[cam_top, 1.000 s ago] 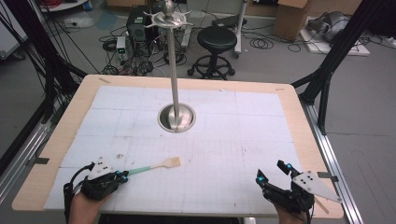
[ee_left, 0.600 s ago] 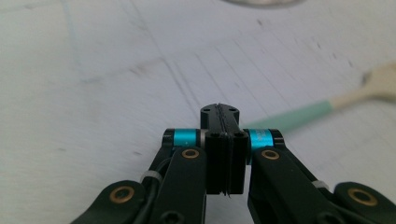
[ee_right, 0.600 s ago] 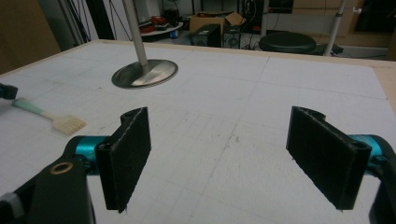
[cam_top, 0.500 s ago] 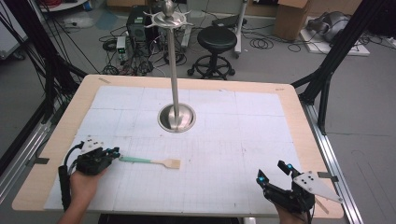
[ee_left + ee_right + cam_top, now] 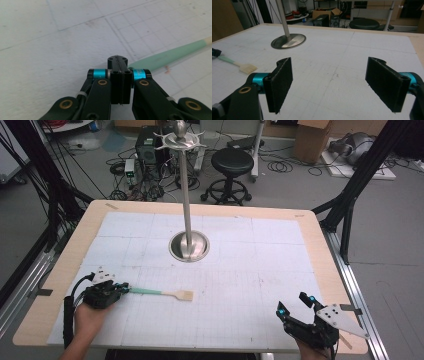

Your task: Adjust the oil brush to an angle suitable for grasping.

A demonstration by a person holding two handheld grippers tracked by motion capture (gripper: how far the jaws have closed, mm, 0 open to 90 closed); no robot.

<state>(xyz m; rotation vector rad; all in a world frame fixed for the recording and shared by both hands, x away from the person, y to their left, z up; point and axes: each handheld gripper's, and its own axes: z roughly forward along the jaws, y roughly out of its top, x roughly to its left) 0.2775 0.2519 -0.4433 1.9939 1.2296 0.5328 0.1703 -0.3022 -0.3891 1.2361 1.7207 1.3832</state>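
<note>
A brush (image 5: 165, 293) with a mint-green handle and a tan bristle head lies on the white gridded mat (image 5: 250, 270), pointing right. My left gripper (image 5: 122, 289) sits at the handle's left end, low on the mat. In the left gripper view its jaws are pressed together (image 5: 117, 60), and the green handle (image 5: 170, 56) comes out from just behind their tips to the right. My right gripper (image 5: 294, 304) rests near the table's front right edge, open, with nothing between its pads (image 5: 334, 82). From there the brush (image 5: 239, 65) lies far off to the left.
A metal stand with a round base (image 5: 189, 245) and a tall pole (image 5: 186, 190) rises from the mat's middle back. The wooden table edge (image 5: 330, 265) frames the mat. Stools, cables and boxes stand on the floor beyond.
My left gripper moved away from the front edge toward the left, swinging the brush's handle end with it; the brush now lies nearly level. The right gripper has stayed put.
</note>
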